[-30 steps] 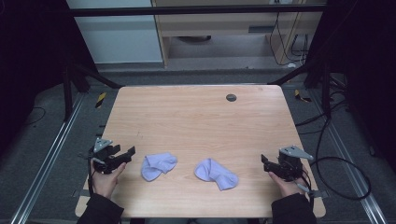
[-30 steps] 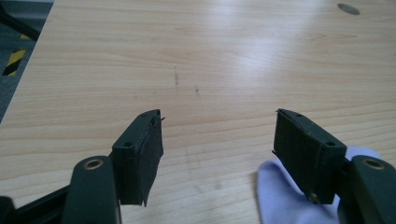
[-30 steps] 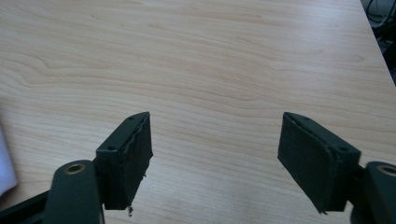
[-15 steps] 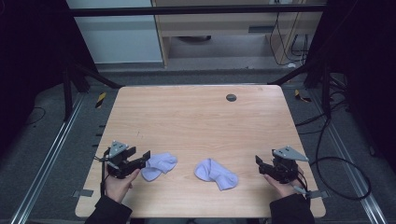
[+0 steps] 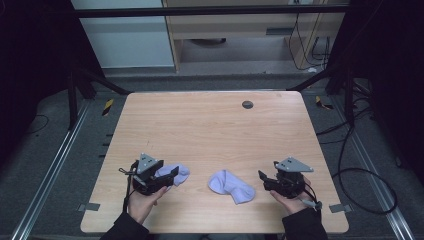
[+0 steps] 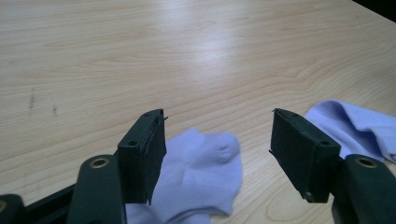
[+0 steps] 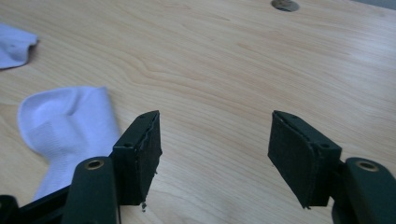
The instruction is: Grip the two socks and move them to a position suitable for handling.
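At the left, the left gripper (image 5: 172, 176) hangs over the near end of the left sock (image 5: 175, 174), a pale lavender ankle sock lying flat on the wooden table (image 5: 210, 130). Its jaws stand wide apart, released, with the sock's rounded end below and between them in the left gripper view, the pads clear of the cloth. Just right of that gripper lies the right sock (image 5: 231, 185), crumpled, well apart from the first one. It sits between the two grippers, nearer the right gripper (image 5: 262, 178), whose tips stop just short of it. Those jaws have just been closing a little but remain released, with bare table between them.
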Demonstrator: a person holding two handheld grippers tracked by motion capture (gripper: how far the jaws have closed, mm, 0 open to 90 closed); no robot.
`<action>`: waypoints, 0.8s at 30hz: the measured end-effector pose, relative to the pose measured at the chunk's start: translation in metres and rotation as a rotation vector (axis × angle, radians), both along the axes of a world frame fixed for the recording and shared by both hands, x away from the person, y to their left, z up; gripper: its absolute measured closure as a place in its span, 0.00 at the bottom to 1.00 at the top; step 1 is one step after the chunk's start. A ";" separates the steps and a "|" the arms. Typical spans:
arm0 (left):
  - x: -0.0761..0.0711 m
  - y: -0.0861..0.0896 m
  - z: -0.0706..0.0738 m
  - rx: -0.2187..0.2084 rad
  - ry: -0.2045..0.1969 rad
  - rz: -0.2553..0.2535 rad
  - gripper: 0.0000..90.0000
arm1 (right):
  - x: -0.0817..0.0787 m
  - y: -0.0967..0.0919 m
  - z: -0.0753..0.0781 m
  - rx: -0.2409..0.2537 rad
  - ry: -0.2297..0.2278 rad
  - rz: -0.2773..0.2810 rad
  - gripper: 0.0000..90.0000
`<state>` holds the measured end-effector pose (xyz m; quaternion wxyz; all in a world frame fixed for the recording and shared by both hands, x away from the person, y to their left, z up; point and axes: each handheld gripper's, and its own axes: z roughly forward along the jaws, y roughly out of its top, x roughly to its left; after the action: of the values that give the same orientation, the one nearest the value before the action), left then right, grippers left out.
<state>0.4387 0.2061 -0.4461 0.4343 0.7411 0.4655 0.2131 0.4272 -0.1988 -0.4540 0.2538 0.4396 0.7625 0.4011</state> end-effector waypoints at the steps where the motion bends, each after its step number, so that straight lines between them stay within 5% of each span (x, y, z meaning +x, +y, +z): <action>1: 0.000 -0.003 0.000 0.003 0.002 -0.007 0.39 | 0.000 0.000 0.000 0.000 0.000 0.000 0.40; 10: -0.002 -0.030 -0.005 0.029 0.023 -0.069 0.45 | -0.005 0.026 0.000 -0.019 0.033 0.113 0.44; 24: -0.001 -0.070 -0.019 0.106 0.064 -0.141 0.54 | -0.016 0.048 -0.007 -0.031 0.079 0.213 0.56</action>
<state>0.4372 0.1356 -0.4648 0.3933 0.8004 0.4138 0.1827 0.4109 -0.1504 -0.4606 0.1865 0.3676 0.8204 0.3961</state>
